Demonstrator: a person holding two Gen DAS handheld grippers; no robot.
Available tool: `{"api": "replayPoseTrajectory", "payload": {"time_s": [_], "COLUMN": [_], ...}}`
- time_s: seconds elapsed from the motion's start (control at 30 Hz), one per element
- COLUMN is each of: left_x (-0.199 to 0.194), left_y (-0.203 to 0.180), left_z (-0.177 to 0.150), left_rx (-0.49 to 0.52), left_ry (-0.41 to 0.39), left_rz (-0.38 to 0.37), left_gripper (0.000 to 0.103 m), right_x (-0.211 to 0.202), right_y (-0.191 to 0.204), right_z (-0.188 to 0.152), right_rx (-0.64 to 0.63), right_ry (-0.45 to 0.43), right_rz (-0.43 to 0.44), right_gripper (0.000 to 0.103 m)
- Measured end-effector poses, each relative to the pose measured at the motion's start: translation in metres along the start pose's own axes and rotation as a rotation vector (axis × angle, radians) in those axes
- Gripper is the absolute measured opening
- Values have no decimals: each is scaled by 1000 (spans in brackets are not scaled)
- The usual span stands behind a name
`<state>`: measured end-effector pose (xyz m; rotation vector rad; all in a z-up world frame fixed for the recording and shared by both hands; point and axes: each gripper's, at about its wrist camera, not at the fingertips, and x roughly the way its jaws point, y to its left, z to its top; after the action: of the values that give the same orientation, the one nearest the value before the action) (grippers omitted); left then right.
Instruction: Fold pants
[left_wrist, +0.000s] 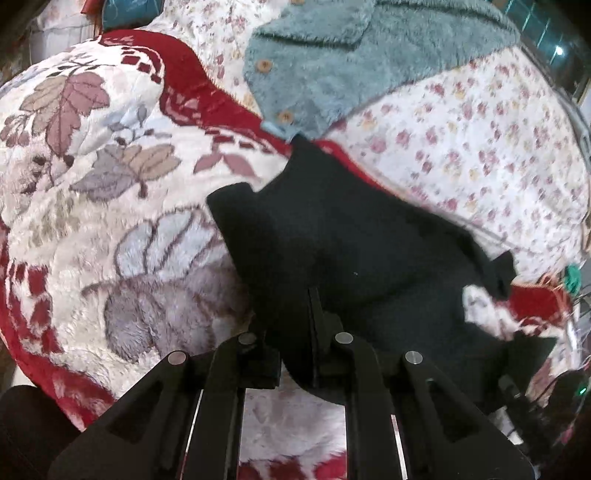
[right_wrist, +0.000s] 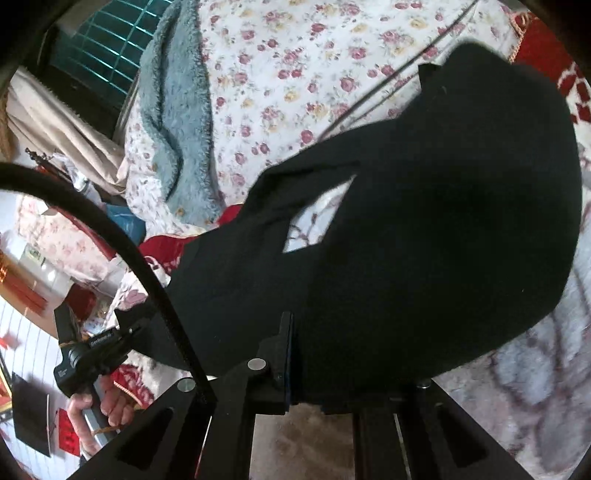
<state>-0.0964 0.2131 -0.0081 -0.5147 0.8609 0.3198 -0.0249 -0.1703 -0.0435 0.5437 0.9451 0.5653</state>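
The black pants (left_wrist: 354, 243) hang bunched above a plush leaf-patterned blanket (left_wrist: 110, 177). At the bottom of the left wrist view, my left gripper (left_wrist: 314, 321) is shut on a fold of the pants' edge. In the right wrist view the pants (right_wrist: 424, 229) fill the middle, with a small gap in the cloth showing the blanket beneath. My right gripper (right_wrist: 291, 347) is shut on their near edge, and the cloth hides its right finger. The left gripper (right_wrist: 123, 326) also shows at the far left of this view, held by a hand (right_wrist: 110, 410) and pinching the pants' other corner.
A teal fleece garment (left_wrist: 314, 66) with wooden buttons lies on a floral sheet (left_wrist: 480, 140) beyond the pants, also visible as the fleece garment (right_wrist: 173, 110). A black cable (right_wrist: 122, 240) arcs across the left. Beside the bed are a green grid (right_wrist: 107, 40) and clutter.
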Motion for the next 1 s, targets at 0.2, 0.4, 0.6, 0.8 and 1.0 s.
{"api": "replayPoseTrajectory", "payload": {"time_s": [0.2,0.4,0.6,0.8,1.0], "left_x": [-8,-55,-80,-65,-30], "left_y": [6,13,-17,-85,-181], "left_z": [-3,-1,-3,-15,-38], "left_rx": [5,19,121,263,429], "left_ry": [-7,-138,-156,-50,105], "left_rz": [-10,77,7,-182,-391], "left_gripper": [29,38,38,38,38], "right_x": [-18,-68,-120,-131,-118], "right_y": [-5,-25,-65,-108,-145], "right_z": [7,0,4,37,69], "right_rx": [3,20,79,190,252], "right_ry": [35,17,-84,-151,-156], "right_rz": [18,69,-53,-169,-170], "right_gripper": [48,48,48,48,48]}}
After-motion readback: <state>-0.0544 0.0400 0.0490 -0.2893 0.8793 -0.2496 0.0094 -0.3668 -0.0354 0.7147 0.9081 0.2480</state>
